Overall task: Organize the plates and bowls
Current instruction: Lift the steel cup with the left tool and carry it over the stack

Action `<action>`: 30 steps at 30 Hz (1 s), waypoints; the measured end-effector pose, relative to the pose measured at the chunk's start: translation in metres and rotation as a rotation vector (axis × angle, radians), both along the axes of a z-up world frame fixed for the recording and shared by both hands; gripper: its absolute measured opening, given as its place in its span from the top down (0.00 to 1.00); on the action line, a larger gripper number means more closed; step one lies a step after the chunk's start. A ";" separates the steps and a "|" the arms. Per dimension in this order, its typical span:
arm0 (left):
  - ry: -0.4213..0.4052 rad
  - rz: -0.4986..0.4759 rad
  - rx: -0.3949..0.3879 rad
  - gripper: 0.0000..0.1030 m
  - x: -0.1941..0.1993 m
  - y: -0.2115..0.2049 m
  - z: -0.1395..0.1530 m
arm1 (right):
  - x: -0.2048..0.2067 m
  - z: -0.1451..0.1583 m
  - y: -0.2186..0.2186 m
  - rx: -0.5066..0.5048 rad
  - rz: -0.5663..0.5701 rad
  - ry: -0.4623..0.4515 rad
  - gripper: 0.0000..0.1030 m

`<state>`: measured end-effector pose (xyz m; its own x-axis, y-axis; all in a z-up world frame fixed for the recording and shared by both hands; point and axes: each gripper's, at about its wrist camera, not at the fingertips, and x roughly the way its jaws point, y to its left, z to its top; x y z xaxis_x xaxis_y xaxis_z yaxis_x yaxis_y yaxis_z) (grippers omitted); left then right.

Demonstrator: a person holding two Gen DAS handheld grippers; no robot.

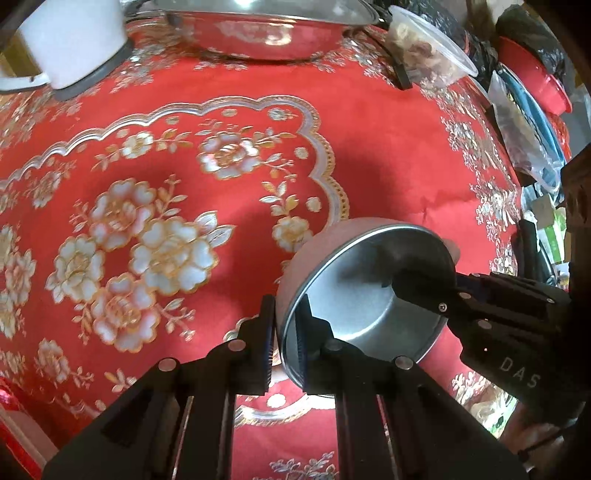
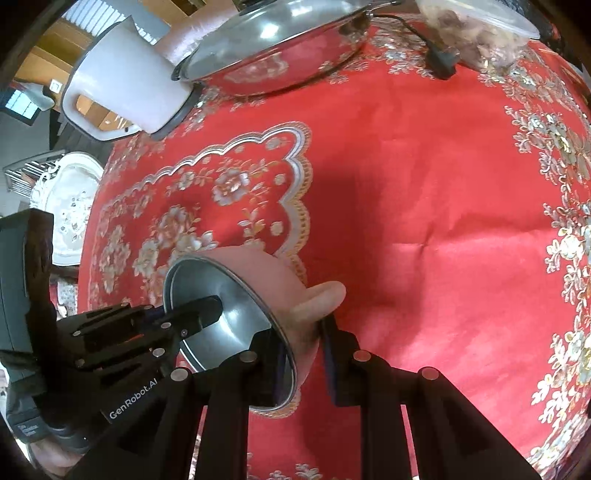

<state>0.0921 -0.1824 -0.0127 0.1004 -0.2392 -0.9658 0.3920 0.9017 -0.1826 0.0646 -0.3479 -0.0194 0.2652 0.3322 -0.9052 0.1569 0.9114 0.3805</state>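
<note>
Pink bowl with steel liner (image 1: pixel 364 295), tilted on edge, mouth turned sideways, held over the red floral tablecloth (image 1: pixel 388 155) at about 5 o'clock of the surface in the left wrist view.

Left gripper (image 1: pixel 284 350): fingers narrow, pinching the rim, one inside, one on the pink shell. Right gripper (image 2: pixel 303 354): same pinch on the opposite rim, near the bowl's ear-like handle (image 2: pixel 321 295).

Judgement: a two-handed carry or handover. Keep both pinches square to the rim; let go with one gripper only once the other bears the weight. Level the mouth upward before lowering.

Lidded steel pan (image 1: pixel 255 33) at 12 o'clock, white electric kettle (image 1: pixel 74 40) at 11, plastic food tub (image 1: pixel 428 51) at 1; steer wide of them.
</note>
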 end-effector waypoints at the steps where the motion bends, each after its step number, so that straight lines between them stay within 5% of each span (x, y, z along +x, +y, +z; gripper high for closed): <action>1: -0.002 0.007 -0.004 0.92 -0.001 0.004 0.002 | 0.000 0.003 0.004 0.002 0.006 -0.003 0.83; 12: -0.055 0.139 -0.018 0.92 -0.012 0.070 0.037 | 0.006 0.037 0.068 0.011 0.134 -0.044 0.83; 30: -0.154 0.500 -0.013 0.92 -0.071 0.264 0.095 | 0.001 0.106 0.277 -0.015 0.556 -0.130 0.81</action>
<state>0.0216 0.0816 0.0828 0.3460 -0.1376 -0.9281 -0.0627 0.9836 -0.1692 0.0654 -0.0709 0.0868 0.1639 0.4410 -0.8824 -0.3948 0.8491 0.3510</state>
